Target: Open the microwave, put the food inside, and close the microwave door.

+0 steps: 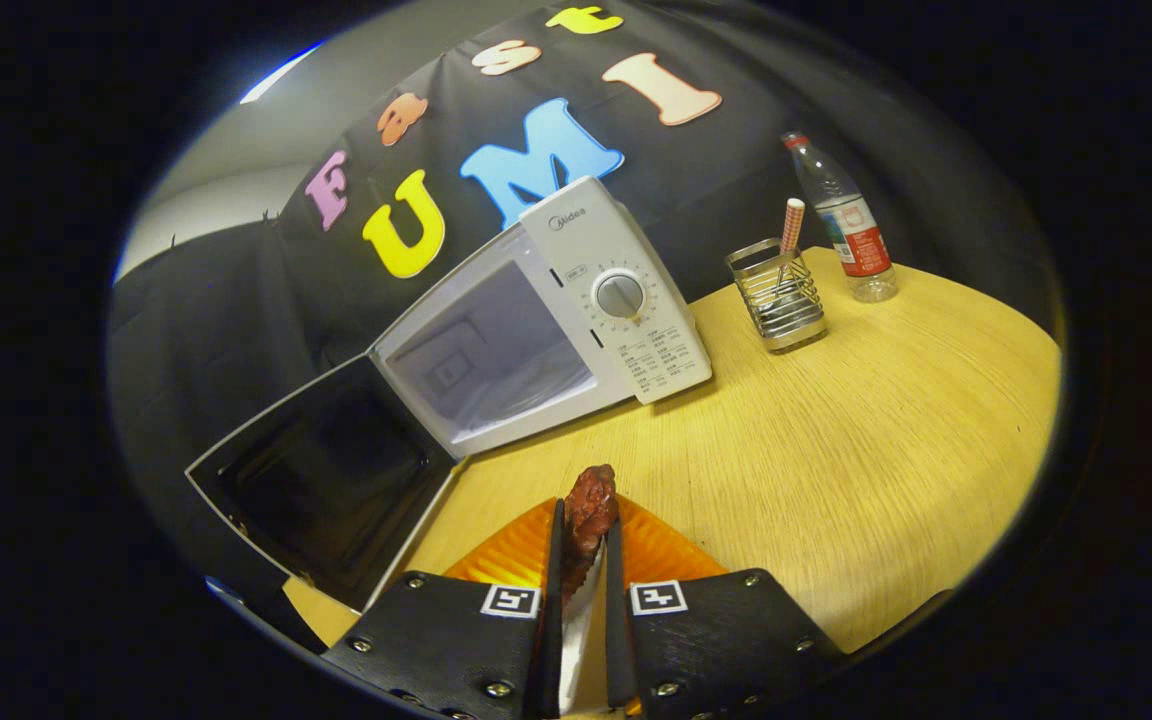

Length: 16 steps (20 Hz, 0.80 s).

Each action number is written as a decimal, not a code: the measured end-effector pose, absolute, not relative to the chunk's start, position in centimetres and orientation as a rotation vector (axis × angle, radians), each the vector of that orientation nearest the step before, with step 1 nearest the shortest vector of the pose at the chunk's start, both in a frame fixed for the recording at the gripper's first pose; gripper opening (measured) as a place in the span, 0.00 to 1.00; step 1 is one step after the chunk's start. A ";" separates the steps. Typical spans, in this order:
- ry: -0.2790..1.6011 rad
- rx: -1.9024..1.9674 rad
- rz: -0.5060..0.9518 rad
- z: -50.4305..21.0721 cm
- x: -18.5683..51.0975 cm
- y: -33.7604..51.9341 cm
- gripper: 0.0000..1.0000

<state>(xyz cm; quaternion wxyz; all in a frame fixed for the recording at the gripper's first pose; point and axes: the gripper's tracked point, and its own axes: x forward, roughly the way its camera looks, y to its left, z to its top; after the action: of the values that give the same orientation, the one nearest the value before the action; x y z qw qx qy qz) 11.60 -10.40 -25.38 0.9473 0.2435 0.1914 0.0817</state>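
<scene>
Gripper [584,560] clenched on dark-red glazed meat piece [589,512], lifted above orange plate [511,552]; white microwave [546,320] ahead, black-lined door [321,480] swung wide so cavity is reachable

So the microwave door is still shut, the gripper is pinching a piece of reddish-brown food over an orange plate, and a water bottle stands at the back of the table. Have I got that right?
Not quite: the microwave door is swung wide open, as the gripper view shows. The rest holds: the gripper is shut on the reddish-brown food over the orange plate, and the water bottle stands at the back of the table.
</scene>
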 end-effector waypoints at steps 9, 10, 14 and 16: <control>0.397 0.529 0.188 -24.5 11.7 -9.1 0.18; 0.410 0.544 0.194 -24.7 12.1 -8.7 0.11; 0.405 0.578 0.228 -24.2 12.1 -8.2 0.11; 0.399 0.644 0.237 -23.5 12.3 -7.9 0.11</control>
<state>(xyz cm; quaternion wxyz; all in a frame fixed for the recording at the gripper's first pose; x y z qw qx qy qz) 12.26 -7.90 -23.48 0.9223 0.3136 0.1941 0.1155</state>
